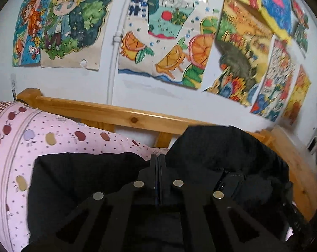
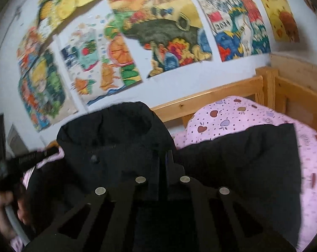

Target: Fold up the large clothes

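Two shut tools (image 1: 157, 163) (image 2: 165, 161) over black coat (image 1: 221, 153) (on bed (image 1: 59, 134))

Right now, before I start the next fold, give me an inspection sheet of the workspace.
Surface: bed with pink apple-print bedding, bunched into a roll in the left wrist view.
Job's things: black hooded jacket spread on the bedding, hood toward the wall.
Clutter: nothing seen on the bed besides the jacket.
Grippers: left gripper fingers together over the jacket; right gripper looks closed, fabric pinch not discernible against the black.
Cables: nothing seen.
Surroundings: wooden bed rail behind, white wall with children's drawings, a white pipe running down it.
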`<state>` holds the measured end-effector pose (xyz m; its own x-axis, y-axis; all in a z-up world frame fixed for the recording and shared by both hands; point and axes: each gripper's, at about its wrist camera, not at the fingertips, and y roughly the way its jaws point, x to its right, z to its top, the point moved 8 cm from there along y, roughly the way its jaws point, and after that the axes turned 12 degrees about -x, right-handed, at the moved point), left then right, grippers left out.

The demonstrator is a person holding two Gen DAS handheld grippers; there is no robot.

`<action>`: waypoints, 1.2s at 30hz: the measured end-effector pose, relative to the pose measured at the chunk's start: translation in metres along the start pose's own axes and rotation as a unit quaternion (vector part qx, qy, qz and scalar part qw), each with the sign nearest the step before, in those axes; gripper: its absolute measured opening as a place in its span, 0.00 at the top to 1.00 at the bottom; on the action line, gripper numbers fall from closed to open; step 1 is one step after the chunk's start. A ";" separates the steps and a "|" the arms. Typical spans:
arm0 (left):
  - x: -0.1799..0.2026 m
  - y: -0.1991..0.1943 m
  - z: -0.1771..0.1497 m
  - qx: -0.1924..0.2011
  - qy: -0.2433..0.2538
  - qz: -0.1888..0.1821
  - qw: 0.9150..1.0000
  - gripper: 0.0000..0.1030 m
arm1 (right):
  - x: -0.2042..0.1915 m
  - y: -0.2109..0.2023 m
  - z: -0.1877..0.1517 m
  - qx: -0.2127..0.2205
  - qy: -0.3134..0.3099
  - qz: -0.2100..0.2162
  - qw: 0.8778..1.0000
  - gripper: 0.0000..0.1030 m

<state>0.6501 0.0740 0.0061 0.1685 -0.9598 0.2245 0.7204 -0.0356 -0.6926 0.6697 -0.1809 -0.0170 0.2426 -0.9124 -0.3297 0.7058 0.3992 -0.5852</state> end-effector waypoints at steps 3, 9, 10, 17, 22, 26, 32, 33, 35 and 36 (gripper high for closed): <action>-0.003 -0.020 -0.001 0.007 -0.007 -0.017 1.000 0.98 | -0.009 -0.025 -0.010 -0.004 -0.036 -0.006 0.999 0.96; 0.011 -0.036 -0.010 0.006 0.067 -0.001 0.998 0.97 | -0.019 -0.054 -0.021 -0.014 -0.073 -0.016 0.997 0.97; 0.014 -0.034 -0.013 0.001 0.083 0.005 0.997 0.96 | -0.019 -0.057 -0.023 -0.016 -0.075 -0.016 0.997 0.97; 0.007 -0.029 -0.022 -0.014 0.095 -0.004 0.995 0.96 | -0.021 -0.067 -0.033 -0.030 -0.092 -0.023 0.995 0.97; 0.011 -0.036 -0.037 -0.014 0.141 -0.013 0.990 0.96 | -0.020 -0.072 -0.034 -0.038 -0.091 -0.027 0.995 0.97; 0.015 -0.034 -0.047 -0.031 0.172 -0.001 0.985 0.89 | -0.019 -0.071 -0.038 -0.045 -0.092 -0.031 0.994 0.97; 0.021 -0.047 -0.058 -0.004 0.202 -0.005 0.979 0.16 | -0.017 -0.067 -0.039 -0.053 -0.083 -0.030 0.995 0.97; 0.024 -0.050 -0.061 -0.004 0.209 -0.012 0.978 0.16 | -0.016 -0.066 -0.039 -0.054 -0.081 -0.029 0.995 0.97; 0.029 -0.052 -0.068 -0.009 0.230 -0.016 0.973 0.15 | -0.015 -0.066 -0.041 -0.056 -0.080 -0.028 0.995 0.97; 0.032 -0.051 -0.073 -0.008 0.254 -0.004 0.967 0.15 | -0.014 -0.065 -0.041 -0.058 -0.080 -0.028 0.995 0.97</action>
<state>0.5693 0.0245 -0.0017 -0.1920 -0.9723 -0.1336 0.7088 -0.0432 -0.7040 0.5932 -0.1902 -0.0050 0.3146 -0.9324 -0.1779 0.6424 0.3471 -0.6832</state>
